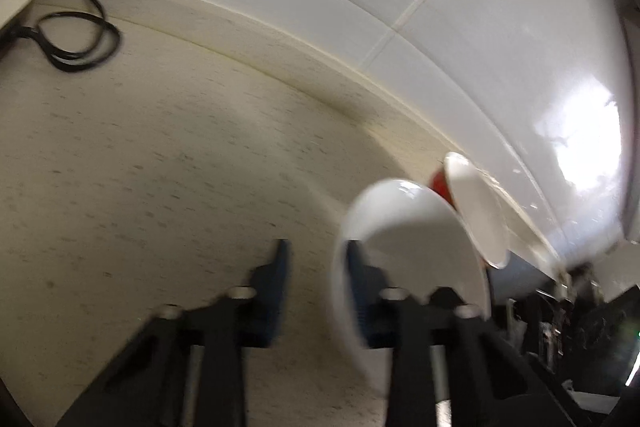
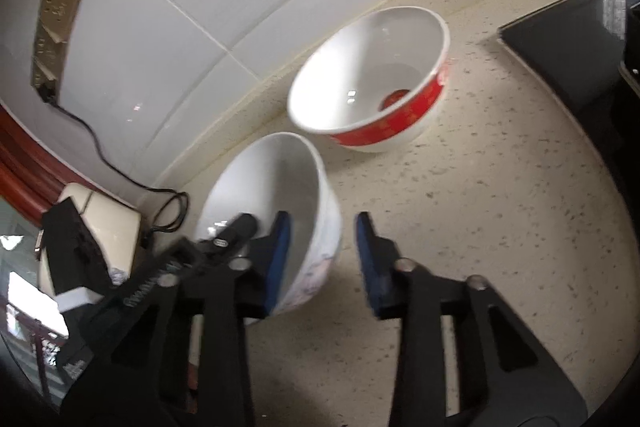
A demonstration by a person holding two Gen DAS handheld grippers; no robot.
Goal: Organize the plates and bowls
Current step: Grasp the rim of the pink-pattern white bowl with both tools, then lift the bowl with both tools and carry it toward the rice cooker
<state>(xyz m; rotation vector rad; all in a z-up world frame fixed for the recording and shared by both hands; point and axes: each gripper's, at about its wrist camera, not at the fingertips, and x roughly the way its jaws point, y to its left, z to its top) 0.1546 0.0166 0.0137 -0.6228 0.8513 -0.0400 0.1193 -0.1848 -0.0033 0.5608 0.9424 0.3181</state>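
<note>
1. Leftmost, the left gripper [image 1: 316, 259] has its jaws apart; the right jaw sits inside the white bowl [image 1: 416, 247], whose wall lies between the jaws, unclamped.
2. Tilted, that bowl opens toward the right gripper [image 2: 322, 239], whose spread jaws also straddle its wall.
3. Beyond both jaws, the red-banded bowl [image 2: 372, 83] stands upright on the tabletop [image 2: 500, 195].
</note>
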